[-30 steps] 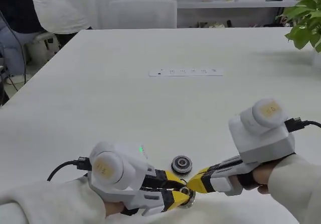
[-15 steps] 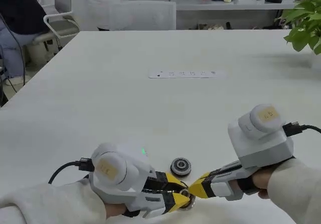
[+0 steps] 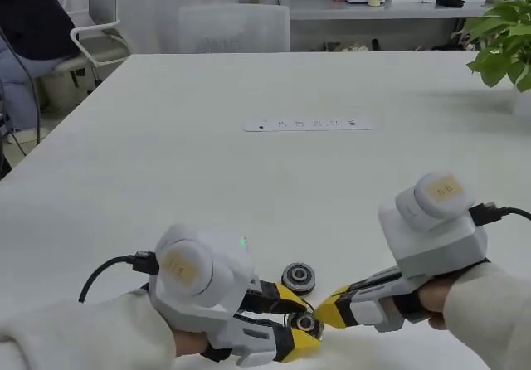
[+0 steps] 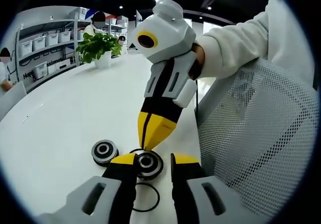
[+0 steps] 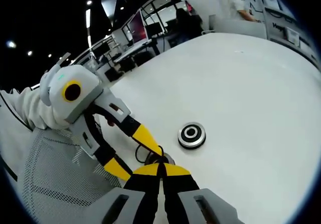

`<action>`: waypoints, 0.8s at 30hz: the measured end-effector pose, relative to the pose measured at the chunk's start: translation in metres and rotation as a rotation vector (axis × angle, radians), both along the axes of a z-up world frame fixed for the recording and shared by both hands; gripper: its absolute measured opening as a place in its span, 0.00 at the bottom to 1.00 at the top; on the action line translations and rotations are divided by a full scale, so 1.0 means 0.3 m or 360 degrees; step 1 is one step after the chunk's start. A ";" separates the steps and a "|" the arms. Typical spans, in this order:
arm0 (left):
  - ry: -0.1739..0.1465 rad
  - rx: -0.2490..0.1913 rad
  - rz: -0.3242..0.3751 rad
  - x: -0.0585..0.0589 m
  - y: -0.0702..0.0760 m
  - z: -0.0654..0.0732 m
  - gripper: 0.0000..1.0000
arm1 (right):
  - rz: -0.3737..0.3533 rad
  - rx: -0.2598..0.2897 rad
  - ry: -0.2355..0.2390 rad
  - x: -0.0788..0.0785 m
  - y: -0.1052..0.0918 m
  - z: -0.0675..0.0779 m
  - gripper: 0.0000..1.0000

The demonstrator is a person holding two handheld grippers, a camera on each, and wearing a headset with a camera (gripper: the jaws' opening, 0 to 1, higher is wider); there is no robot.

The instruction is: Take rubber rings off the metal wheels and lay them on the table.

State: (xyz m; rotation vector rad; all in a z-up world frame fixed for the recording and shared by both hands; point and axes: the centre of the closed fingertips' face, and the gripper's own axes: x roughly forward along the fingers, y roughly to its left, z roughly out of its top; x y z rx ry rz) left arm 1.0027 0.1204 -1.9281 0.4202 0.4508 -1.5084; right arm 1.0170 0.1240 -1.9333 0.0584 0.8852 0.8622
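A small metal wheel (image 3: 304, 323) (image 4: 149, 164) sits between the yellow jaws of my left gripper (image 3: 296, 322) (image 4: 153, 159), which is shut on it at the table's near edge. My right gripper (image 3: 320, 312) (image 5: 161, 168) comes in from the right, its jaws pressed together at the wheel's rim, with a thin black rubber ring (image 4: 133, 151) caught at the tip. A second wheel (image 3: 299, 275) (image 4: 105, 151) (image 5: 192, 135) lies free just beyond, its black ring still on it. A loose rubber ring (image 4: 145, 197) (image 5: 139, 152) lies on the table under my left jaws.
A white power strip (image 3: 307, 124) lies mid-table. A potted plant (image 3: 504, 34) stands at the far right corner. Chairs and a person are beyond the far edge. My mesh chair back (image 4: 251, 138) is close behind the near edge.
My left gripper has tilted slightly, its lower jaw dropping toward the table's near edge. The right gripper's tip stays at the held wheel. The free wheel has not moved.
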 end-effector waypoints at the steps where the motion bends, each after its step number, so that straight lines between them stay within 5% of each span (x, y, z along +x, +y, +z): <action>1: 0.0000 0.0001 -0.0005 -0.002 0.001 0.004 0.23 | -0.0002 0.0001 -0.0001 0.001 -0.001 0.000 0.00; 5: 0.0031 -0.0026 0.0008 -0.010 -0.001 0.036 0.29 | -0.0018 0.0016 -0.0010 0.008 -0.004 0.008 0.00; 12: -0.0032 -0.0060 0.0014 0.004 0.000 0.095 0.40 | -0.0022 0.0020 -0.0016 0.011 -0.005 0.011 0.00; 16: -0.0044 -0.0003 -0.0036 -0.017 0.024 0.098 0.44 | -0.0031 0.0020 -0.0020 0.015 -0.010 0.013 0.00; 19: -0.0104 0.0019 -0.0078 -0.022 0.043 0.101 0.47 | -0.0036 0.0025 -0.0017 0.017 -0.011 0.013 0.00; 24: -0.0055 0.0015 -0.0122 -0.038 0.064 0.113 0.51 | -0.0037 0.0025 -0.0020 0.016 -0.010 0.015 0.00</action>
